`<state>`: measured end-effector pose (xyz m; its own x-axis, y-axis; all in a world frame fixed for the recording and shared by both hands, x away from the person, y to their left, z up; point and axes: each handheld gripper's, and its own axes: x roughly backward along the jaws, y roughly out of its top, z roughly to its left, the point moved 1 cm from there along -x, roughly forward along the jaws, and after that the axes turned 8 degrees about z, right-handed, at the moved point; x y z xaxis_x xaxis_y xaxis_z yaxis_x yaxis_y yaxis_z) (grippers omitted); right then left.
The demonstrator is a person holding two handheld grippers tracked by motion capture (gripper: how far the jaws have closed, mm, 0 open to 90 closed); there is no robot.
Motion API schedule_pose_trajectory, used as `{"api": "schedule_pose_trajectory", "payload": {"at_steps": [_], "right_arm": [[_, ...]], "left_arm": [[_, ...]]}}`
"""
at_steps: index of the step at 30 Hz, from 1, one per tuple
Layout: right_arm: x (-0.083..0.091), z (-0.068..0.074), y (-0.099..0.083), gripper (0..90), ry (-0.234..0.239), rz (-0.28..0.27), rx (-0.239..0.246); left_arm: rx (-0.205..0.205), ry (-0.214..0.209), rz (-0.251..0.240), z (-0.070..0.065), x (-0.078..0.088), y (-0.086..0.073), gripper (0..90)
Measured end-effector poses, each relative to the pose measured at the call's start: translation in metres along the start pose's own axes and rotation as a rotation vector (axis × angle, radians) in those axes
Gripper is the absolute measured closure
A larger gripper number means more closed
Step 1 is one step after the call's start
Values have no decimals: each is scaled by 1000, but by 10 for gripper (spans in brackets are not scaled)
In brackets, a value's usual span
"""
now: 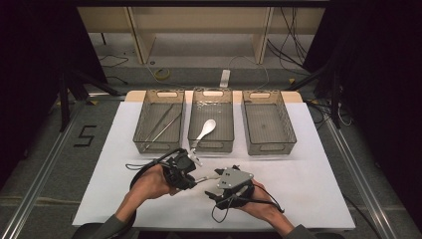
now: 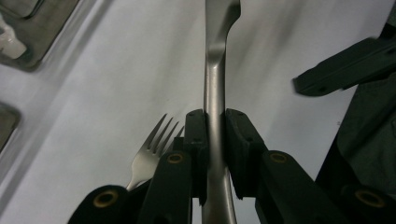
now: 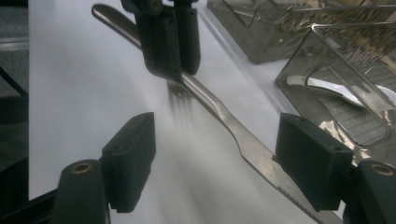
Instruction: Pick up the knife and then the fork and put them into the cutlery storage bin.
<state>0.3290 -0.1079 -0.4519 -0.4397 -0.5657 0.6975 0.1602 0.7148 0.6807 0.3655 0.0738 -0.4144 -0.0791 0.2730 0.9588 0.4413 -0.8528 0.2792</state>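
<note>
A metal table knife (image 2: 215, 70) is clamped by its handle between the jaws of my left gripper (image 2: 215, 116), which is shut on it. From there the serrated blade (image 3: 252, 149) runs out between the jaws of my right gripper (image 3: 217, 144). Those jaws stand wide apart, the blade close to the right one. In the high view the knife (image 1: 206, 178) bridges the left gripper (image 1: 191, 175) and the right gripper (image 1: 215, 185) over the white mat. A metal fork (image 2: 152, 151) lies on the mat just under the left gripper.
Three mesh baskets stand in a row at the back of the white mat (image 1: 308, 189). The left basket (image 1: 141, 127) holds long metal utensils, the middle basket (image 1: 193, 119) a white spoon (image 1: 205, 129), and the right basket (image 1: 287, 124) looks empty.
</note>
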Motion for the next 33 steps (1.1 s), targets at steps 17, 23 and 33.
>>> {"api": "schedule_pose_trajectory", "payload": {"at_steps": [17,23,33], "right_arm": [[-15,6,0,529,-41,81,144],[-16,9,0,665,-57,83,188],[-14,18,0,788,-102,121,364]], "left_arm": [[-53,-37,22,-11,-3,10,787],[-61,-57,22,-12,-2,12,787],[-91,-73,13,-14,-3,12,784]]}}
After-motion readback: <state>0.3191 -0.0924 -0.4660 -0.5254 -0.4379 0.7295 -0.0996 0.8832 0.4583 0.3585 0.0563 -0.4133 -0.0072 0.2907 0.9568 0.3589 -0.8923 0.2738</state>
